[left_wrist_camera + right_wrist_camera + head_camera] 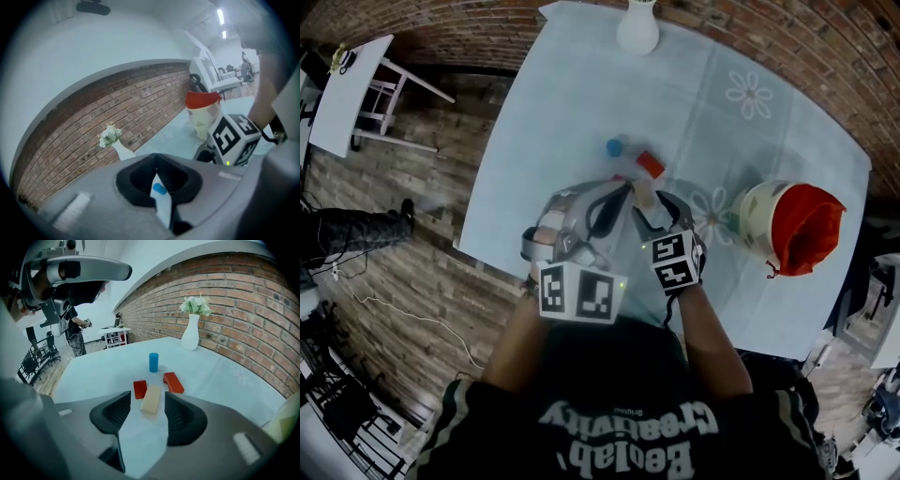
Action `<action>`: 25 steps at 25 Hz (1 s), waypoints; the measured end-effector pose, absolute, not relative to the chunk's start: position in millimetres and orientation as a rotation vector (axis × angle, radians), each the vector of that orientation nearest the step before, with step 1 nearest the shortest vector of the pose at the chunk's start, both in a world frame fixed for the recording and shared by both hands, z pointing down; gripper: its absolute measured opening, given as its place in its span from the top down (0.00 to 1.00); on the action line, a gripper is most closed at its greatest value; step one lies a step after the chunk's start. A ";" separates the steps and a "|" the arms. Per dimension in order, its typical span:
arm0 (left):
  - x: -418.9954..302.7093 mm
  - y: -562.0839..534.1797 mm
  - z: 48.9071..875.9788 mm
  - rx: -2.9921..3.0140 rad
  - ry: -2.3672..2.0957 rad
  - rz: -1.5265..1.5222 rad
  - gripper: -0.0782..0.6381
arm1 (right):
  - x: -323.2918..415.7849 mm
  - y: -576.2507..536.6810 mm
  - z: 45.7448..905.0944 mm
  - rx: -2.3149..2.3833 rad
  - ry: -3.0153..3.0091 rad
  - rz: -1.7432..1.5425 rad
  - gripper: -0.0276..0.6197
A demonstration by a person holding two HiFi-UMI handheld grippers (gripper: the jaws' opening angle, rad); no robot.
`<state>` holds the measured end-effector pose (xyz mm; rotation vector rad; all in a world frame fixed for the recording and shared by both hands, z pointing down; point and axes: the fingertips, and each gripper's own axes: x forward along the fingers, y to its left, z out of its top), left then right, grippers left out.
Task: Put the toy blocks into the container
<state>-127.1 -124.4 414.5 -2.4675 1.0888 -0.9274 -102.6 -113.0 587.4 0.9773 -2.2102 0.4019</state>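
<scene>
On the pale blue-clothed bench (93,376), just ahead of your right gripper (147,394), the cream-coloured rectangular toy block (151,400) lies flat, in line with the gap but touching neither pad. Its long axis runs nearly along the way your jaws point, so they would close across its narrow width. Those jaws stand wide apart and hold nothing. A small red block (139,389) sits just beside it on the left, a longer red block (173,382) on the right, and a blue cylinder (153,362) beyond. Your left gripper (157,161) has its jaws drawn together, empty; the right hand looks nearer. The cream bucket with a red liner (755,225) sits well apart to your right.
</scene>
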 end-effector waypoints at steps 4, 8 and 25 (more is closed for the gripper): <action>-130.8 -127.8 421.2 -2.481 1.083 -0.937 0.89 | -105.6 -116.5 598.2 0.976 -2.192 0.428 0.59; -134.2 -132.0 426.0 -2.489 1.080 -0.944 0.89 | -107.3 -118.5 610.1 0.975 -2.174 0.474 0.59; -141.3 -135.8 437.3 -2.512 1.066 -0.962 0.89 | -106.6 -127.7 622.3 1.026 -2.122 0.471 0.73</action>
